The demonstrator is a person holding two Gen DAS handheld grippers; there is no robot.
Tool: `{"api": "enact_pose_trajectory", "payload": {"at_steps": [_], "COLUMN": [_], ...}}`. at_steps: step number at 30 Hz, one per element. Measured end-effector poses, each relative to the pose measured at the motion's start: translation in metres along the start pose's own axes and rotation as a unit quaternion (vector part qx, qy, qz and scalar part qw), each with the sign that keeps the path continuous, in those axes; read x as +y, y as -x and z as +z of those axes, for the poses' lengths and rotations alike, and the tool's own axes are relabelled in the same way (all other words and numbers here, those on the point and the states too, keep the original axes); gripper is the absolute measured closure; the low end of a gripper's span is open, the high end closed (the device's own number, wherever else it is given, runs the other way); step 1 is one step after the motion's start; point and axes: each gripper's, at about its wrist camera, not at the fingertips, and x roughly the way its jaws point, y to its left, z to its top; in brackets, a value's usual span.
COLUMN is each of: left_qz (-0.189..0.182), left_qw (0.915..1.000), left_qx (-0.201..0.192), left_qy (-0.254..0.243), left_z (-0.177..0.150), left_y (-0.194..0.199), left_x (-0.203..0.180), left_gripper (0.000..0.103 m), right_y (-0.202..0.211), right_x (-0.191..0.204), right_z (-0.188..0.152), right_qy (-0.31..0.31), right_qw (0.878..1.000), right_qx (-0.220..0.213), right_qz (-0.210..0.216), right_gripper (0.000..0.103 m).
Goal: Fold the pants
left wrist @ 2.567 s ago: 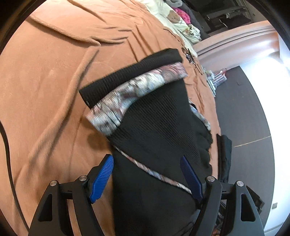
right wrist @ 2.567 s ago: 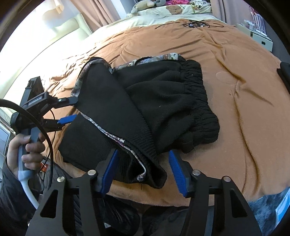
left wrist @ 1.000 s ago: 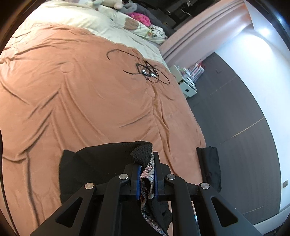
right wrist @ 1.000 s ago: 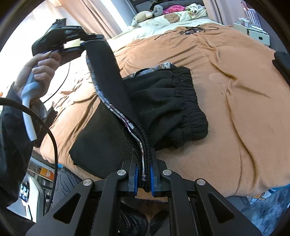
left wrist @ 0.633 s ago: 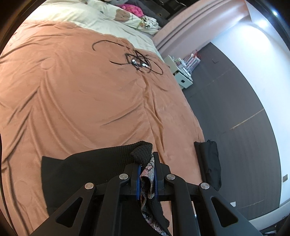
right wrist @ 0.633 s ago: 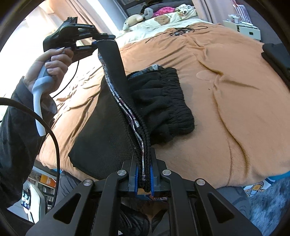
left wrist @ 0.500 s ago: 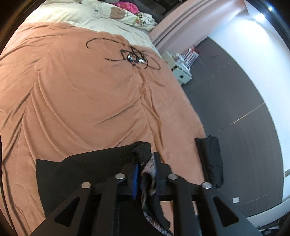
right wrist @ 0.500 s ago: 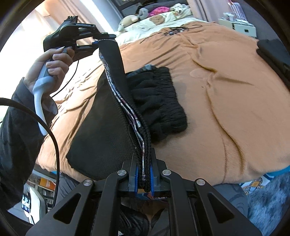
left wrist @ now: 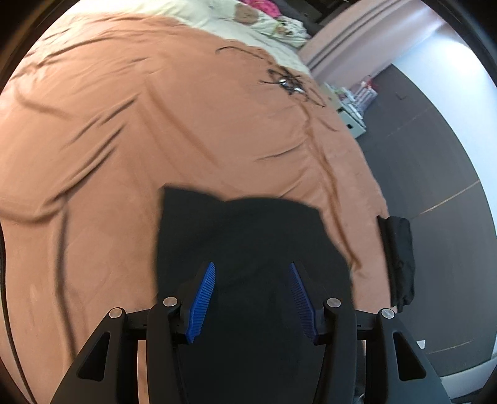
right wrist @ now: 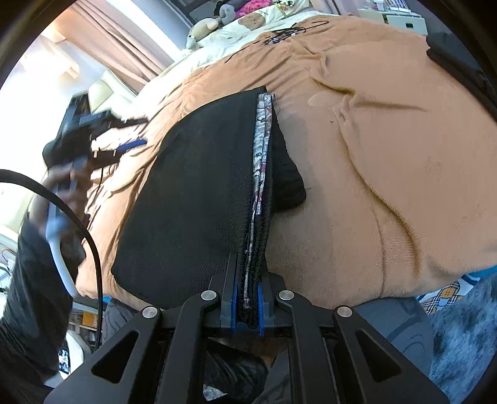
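The black knit pants [right wrist: 198, 192] lie folded flat on the orange-brown bedspread [right wrist: 388, 149], their patterned lining edge [right wrist: 261, 149] running along the right side. My right gripper [right wrist: 247, 298] is shut on the near edge of the pants. My left gripper [left wrist: 253, 298] is open and empty, hovering just above the black pants [left wrist: 248, 236]; it also shows in the right wrist view [right wrist: 124, 136], to the left of the pants and blurred.
A tangle of black cable [left wrist: 289, 84] lies far up the bed. Another dark folded garment [left wrist: 399, 258] hangs at the bed's right edge. Pillows and soft toys [right wrist: 236, 21] are at the head of the bed. Dark floor [left wrist: 435, 174] lies to the right.
My left gripper has opened and let go of the pants' edge, then drawn back to the left. The lifted layer now lies flat over the rest. My right gripper stays shut.
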Motion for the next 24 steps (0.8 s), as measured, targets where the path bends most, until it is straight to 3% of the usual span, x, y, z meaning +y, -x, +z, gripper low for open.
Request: {"api": "enact_pose_trajectory", "payload": {"at_steps": [9, 12, 14, 16, 24], "left_qz": [0.006, -0.002, -0.010, -0.015, -0.033], "left_qw": [0.9990, 0.9981, 0.9976, 0.9972, 0.9950], "left_qx": [0.003, 0.008, 0.014, 0.018, 0.028], "left_qy": [0.044, 0.061, 0.067, 0.071, 0.090], "left_z": [-0.059, -0.077, -0.087, -0.094, -0.114], "left_y": [0.023, 0.024, 0.023, 0.021, 0.020], "left_x": [0.047, 0.054, 0.057, 0.058, 0.059], "left_gripper": [0.051, 0.051, 0.051, 0.051, 0.051], "right_y": [0.001, 0.003, 0.006, 0.009, -0.009], "right_x": [-0.002, -0.005, -0.007, -0.009, -0.009], "right_z": [0.004, 0.006, 0.006, 0.009, 0.036], "right_qy": [0.008, 0.001, 0.000, -0.001, 0.017], "right_qw": [1.000, 1.000, 1.000, 1.000, 1.000], "right_qx": [0.003, -0.001, -0.005, -0.016, -0.011], "right_qz": [0.004, 0.011, 0.011, 0.011, 0.008], "right_gripper": [0.095, 0.086, 0.061, 0.052, 0.052]}}
